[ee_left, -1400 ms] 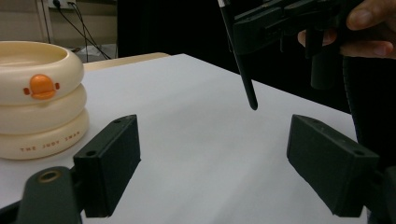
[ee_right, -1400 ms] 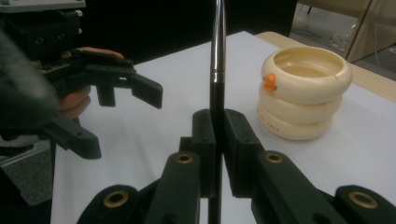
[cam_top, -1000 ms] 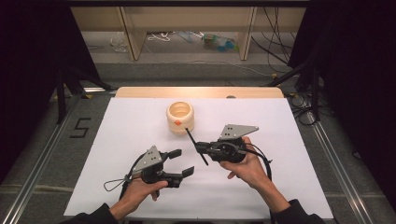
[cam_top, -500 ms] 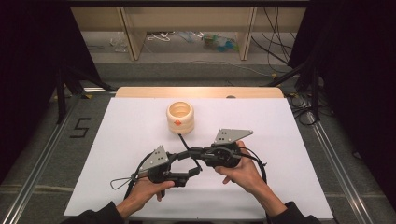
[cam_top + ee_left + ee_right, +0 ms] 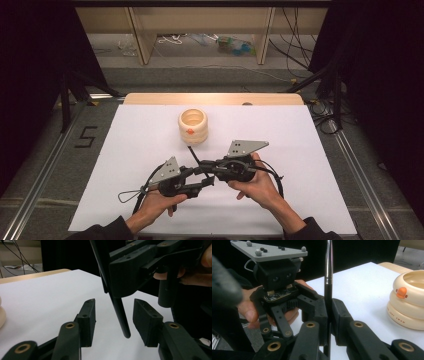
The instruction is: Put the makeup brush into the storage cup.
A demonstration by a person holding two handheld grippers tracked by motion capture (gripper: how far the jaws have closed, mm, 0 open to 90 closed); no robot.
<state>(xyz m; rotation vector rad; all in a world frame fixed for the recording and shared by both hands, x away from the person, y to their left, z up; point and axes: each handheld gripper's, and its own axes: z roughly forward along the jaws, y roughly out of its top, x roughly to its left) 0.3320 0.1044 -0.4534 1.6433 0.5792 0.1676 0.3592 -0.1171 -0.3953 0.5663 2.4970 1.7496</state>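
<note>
A thin black rod [image 5: 194, 155] stands between the jaws of my right gripper [image 5: 202, 169], which is shut on it. In the right gripper view the rod [image 5: 328, 265] rises straight up from the closed jaws of that gripper [image 5: 328, 307]. My left gripper [image 5: 207, 180] meets it from the left. Its jaws have just been closing, and in the left gripper view [image 5: 114, 303] they stand on either side of the rod's lower end [image 5: 120, 312] without touching it. A cream ringed cup [image 5: 193, 126] with an orange duck bill stands behind them.
The white sheet [image 5: 300, 130] covers the table, with a wooden edge [image 5: 215, 98] at the back. Metal rails [image 5: 45, 175] run along both sides. Cables [image 5: 320, 75] and a shelf with clutter lie beyond the table. Cables trail from both grippers.
The right gripper has carried the rod left, toward the left gripper. The left gripper's jaws have narrowed, and the rod's lower end now stands between them.
</note>
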